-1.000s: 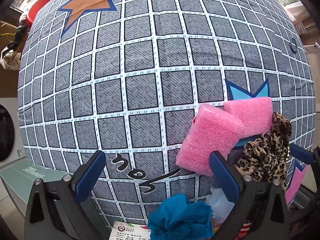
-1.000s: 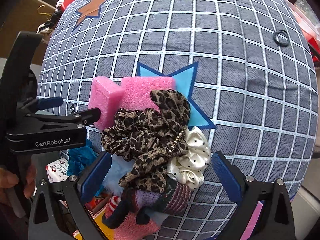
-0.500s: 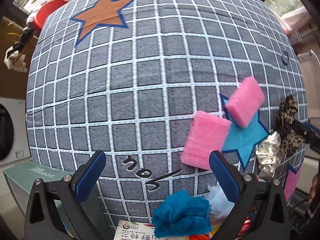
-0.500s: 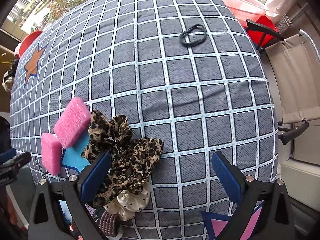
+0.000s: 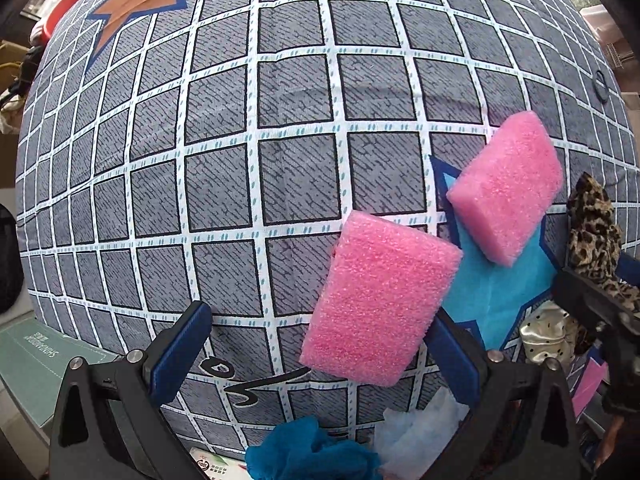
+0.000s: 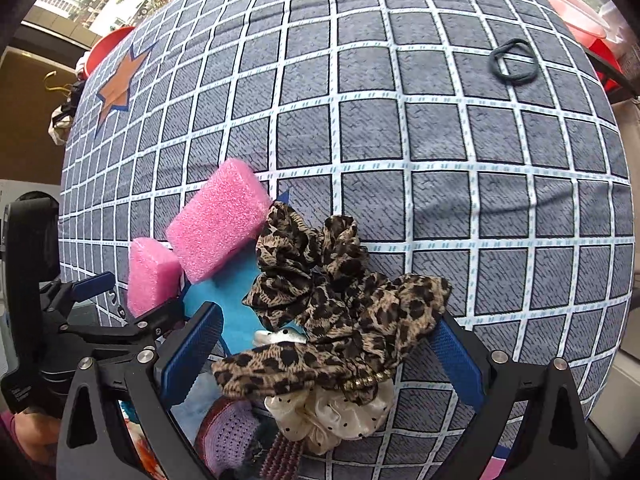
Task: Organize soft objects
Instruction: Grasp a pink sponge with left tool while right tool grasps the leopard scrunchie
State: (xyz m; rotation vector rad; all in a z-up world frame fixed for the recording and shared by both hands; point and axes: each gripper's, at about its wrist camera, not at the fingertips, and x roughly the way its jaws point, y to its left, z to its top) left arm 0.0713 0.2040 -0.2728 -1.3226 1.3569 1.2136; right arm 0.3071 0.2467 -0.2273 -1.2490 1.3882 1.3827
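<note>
Two pink foam sponges lie on the grey grid-pattern cloth [image 5: 296,176]. The near sponge [image 5: 380,300] sits between the fingers of my open left gripper [image 5: 316,356], its lower edge over the right finger. The far sponge [image 5: 506,184] rests on a blue star print. A leopard scrunchie [image 6: 340,300] lies between the fingers of my open right gripper [image 6: 324,356], on top of a cream dotted scrunchie [image 6: 332,412]. Both sponges [image 6: 218,224] [image 6: 150,280] show left of it.
A black hair tie [image 6: 514,66] lies far right on the cloth. At the near edge are a blue cloth [image 5: 308,456], a white cloth [image 5: 420,420] and a purple knit piece [image 6: 232,436]. Red basins [image 6: 108,46] [image 6: 580,8] stand behind. A green box [image 5: 44,364] sits low left.
Both grippers have moved closer to the cloth. The near sponge now fills the gap of the left gripper, and the leopard scrunchie now sits between the right gripper's fingers.
</note>
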